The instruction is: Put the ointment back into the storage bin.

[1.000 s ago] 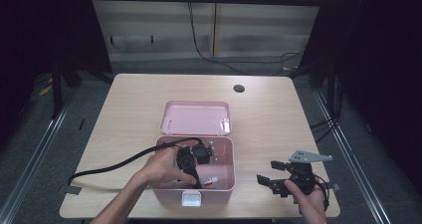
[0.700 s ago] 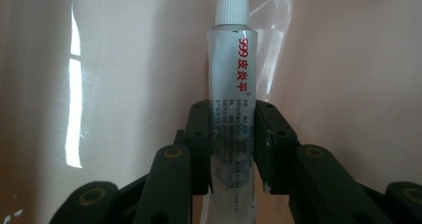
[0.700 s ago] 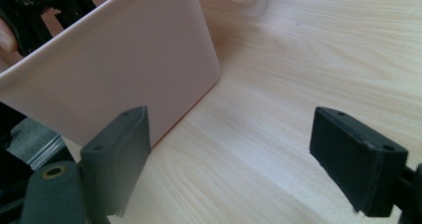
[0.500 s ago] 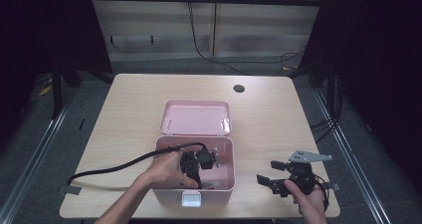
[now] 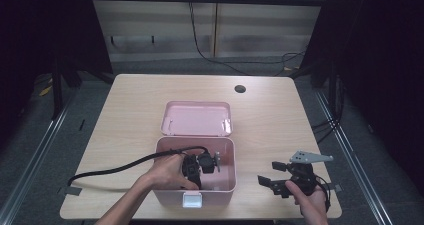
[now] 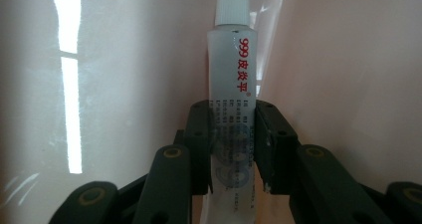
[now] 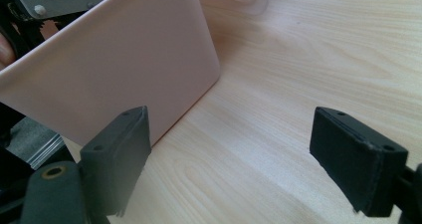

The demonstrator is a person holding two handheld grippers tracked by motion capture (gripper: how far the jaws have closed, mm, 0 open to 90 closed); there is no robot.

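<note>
High view: fixed above near table edge, faces forward and down, far off; takes in whole table (image 5: 125, 115), pink box (image 5: 227, 182) with open lid, floor and wall beyond.

Left gripper view: rides on left gripper (image 6: 233, 149), looks along its jaws, very close, inside pink box; inner wall fills background.

Right gripper view: rides on right gripper (image 7: 239, 159), low over tabletop, close, faces box's outer side wall.

Shared: pink box in all three; tabletop in high and right gripper views.

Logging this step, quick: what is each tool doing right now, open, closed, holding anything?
Left tool: closed on the white tube, inside the pink box.
Right tool: open, holding nothing, above the table.
</note>
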